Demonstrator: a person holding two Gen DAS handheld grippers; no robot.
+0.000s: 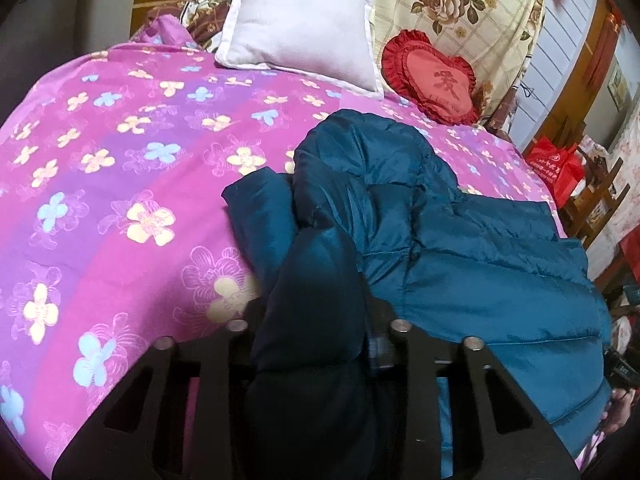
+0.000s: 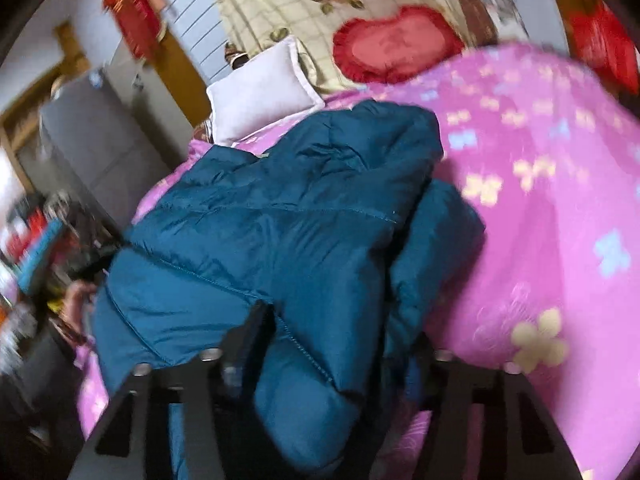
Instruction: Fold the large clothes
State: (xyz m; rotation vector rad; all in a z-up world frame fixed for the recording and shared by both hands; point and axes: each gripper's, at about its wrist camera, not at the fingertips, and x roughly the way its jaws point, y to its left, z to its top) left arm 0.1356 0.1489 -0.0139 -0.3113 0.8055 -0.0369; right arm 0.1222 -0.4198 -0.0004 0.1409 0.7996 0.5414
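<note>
A teal quilted puffer jacket (image 1: 460,232) lies bunched on a pink flowered bedspread (image 1: 120,160). My left gripper (image 1: 316,312) is shut on a thick fold of the jacket, which fills the gap between its fingers. In the right wrist view, which is blurred by motion, the jacket (image 2: 280,216) lies with its hood toward the pillows. My right gripper (image 2: 332,344) is shut on another puffy fold at the jacket's near edge. The fingertips of both grippers are hidden by fabric.
A white pillow (image 1: 304,28) and a red heart cushion (image 1: 432,80) lie at the head of the bed against a rose-print cover (image 1: 460,4). A red bag (image 1: 556,164) and wooden furniture stand to the right of the bed. A grey cabinet (image 2: 92,140) stands to the left.
</note>
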